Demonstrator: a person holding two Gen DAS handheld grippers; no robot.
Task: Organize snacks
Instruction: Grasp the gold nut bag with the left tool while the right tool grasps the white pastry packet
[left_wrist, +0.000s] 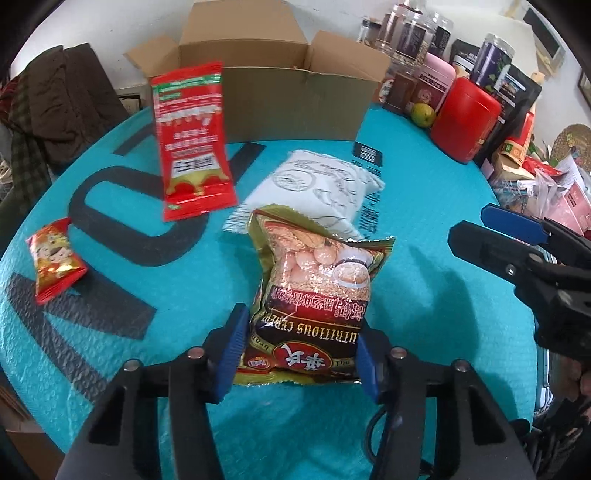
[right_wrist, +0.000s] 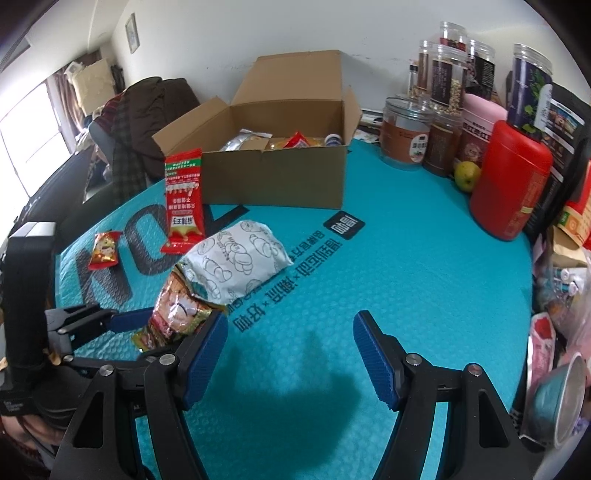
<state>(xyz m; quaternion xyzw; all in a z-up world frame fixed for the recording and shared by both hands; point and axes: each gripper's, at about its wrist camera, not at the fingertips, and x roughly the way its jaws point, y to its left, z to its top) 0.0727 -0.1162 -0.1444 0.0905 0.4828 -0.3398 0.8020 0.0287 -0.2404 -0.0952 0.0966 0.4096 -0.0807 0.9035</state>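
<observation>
The left hand-held gripper (left_wrist: 299, 354) is clenched on the bottom edge of the cereal bag (left_wrist: 314, 295), which stands tilted, its top leaning by the white bread bag (left_wrist: 325, 192), on the near side of the cardboard box (right_wrist: 273, 173). The right hand-held gripper (right_wrist: 291, 354) is spread wide with nothing in it, over bare teal counter (right_wrist: 406, 258) on the near side of the box. The grip sits low on a floppy bag, so it may sag or slip on the way to the box. The 2 red packets (left_wrist: 192, 144) near the box could be knocked by a swinging bag.
</observation>
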